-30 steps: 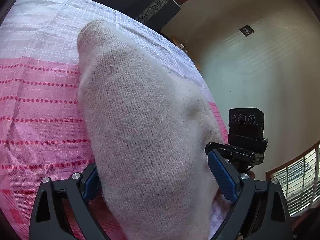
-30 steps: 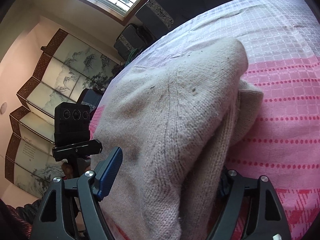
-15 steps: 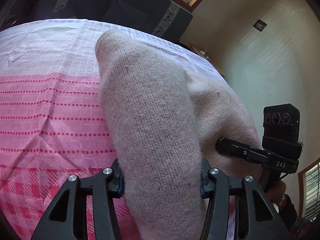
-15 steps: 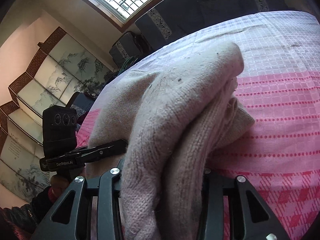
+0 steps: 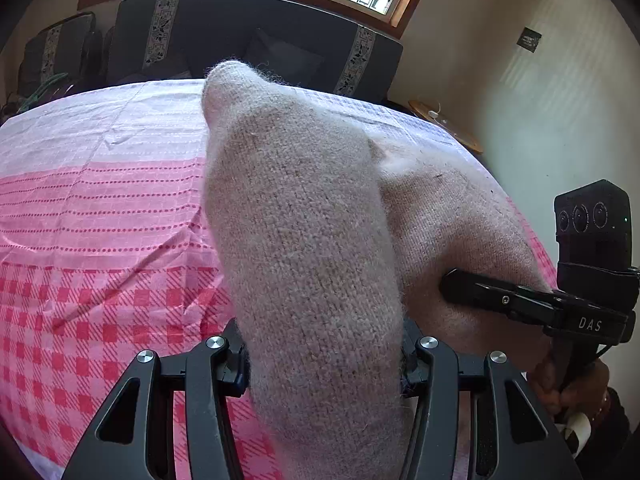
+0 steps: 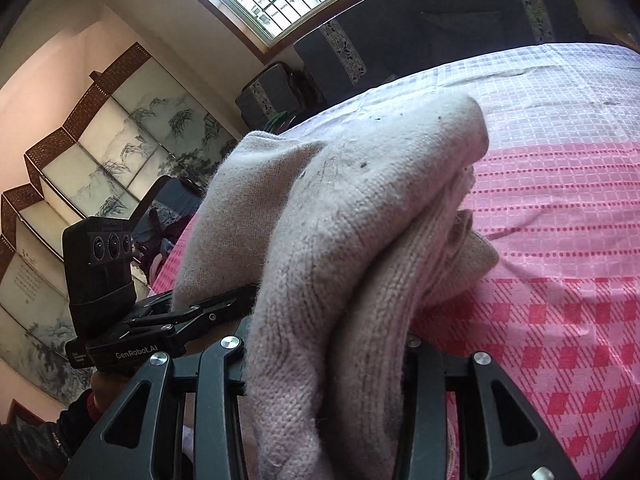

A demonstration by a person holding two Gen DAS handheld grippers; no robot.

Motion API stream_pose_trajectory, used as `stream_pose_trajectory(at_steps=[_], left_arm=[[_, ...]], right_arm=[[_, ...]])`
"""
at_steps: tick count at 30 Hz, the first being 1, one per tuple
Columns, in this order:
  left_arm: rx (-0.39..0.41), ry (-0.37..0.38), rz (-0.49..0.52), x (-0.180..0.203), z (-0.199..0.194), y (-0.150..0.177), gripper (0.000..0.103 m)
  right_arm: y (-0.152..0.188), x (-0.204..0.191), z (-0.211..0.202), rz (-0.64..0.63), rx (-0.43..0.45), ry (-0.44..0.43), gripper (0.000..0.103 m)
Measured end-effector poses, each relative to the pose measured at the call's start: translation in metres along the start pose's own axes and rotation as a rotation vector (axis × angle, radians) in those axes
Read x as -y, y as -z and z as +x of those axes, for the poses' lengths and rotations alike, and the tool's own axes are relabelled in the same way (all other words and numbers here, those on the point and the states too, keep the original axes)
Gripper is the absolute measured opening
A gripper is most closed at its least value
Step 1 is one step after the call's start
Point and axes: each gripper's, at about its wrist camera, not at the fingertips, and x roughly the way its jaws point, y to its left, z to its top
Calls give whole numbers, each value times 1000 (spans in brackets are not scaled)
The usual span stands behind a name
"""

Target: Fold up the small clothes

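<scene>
A pale beige knitted garment (image 5: 300, 220) rises in a bunched ridge from the pink checked tablecloth (image 5: 100, 240). My left gripper (image 5: 322, 360) is shut on its near edge, the knit filling the gap between the pads. In the left wrist view my right gripper (image 5: 472, 290) bites the same garment from the right. In the right wrist view the garment (image 6: 340, 200) hangs in thick doubled layers over the cloth (image 6: 560, 220), and my right gripper (image 6: 326, 356) is shut on them. My left gripper (image 6: 224, 304) grips the edge at the left. The pads are hidden by knit.
A dark sofa (image 5: 256, 40) stands beyond the table's far edge under a window. A painted folding screen (image 6: 100, 140) lines the left wall. A small round wooden table (image 5: 444, 124) stands by the right wall. A person's hand (image 5: 568, 384) holds the right gripper's handle.
Both grippers went from open around the garment's near edge to shut on it. They then lifted it, so the knit stands higher off the cloth and more of the room shows.
</scene>
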Motion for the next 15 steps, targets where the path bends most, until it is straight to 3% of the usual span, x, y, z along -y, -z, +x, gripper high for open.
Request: stream_pose_trajectory(at_steps=[15], left_arm=[[25, -76, 38, -1, -50, 45, 52]], right_arm=[[37, -37, 0, 29, -16, -41, 37]])
